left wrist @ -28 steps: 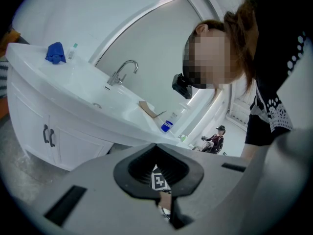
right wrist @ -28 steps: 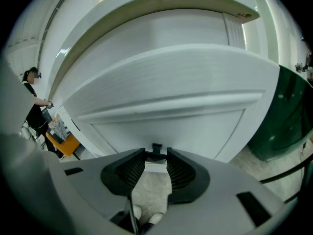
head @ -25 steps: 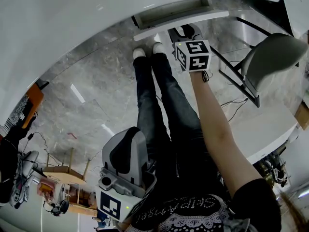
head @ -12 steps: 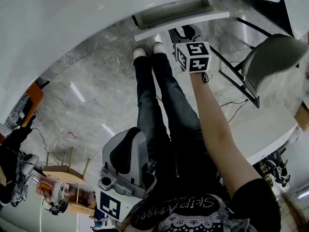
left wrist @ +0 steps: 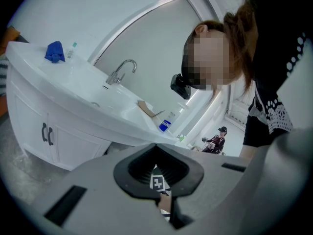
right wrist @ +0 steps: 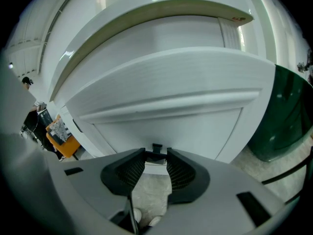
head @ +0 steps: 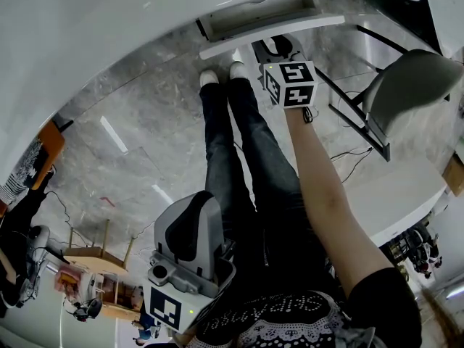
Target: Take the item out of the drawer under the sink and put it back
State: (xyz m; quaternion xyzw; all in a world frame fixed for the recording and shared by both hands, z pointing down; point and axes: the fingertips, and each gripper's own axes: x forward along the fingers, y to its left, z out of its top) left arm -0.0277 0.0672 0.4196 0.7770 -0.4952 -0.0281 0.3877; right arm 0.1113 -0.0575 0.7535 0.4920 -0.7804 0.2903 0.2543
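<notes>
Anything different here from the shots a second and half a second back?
Nothing visibly changed. The right gripper is still closed on the drawer handle, with the drawer pulled out under the sink. The left gripper stays shut and empty.

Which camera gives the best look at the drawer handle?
The right gripper view: the dark handle sits dead ahead on the white drawer front, held between the right gripper's jaw tips. The head view has that gripper covering it. The left gripper view faces the sink and misses it.
</notes>
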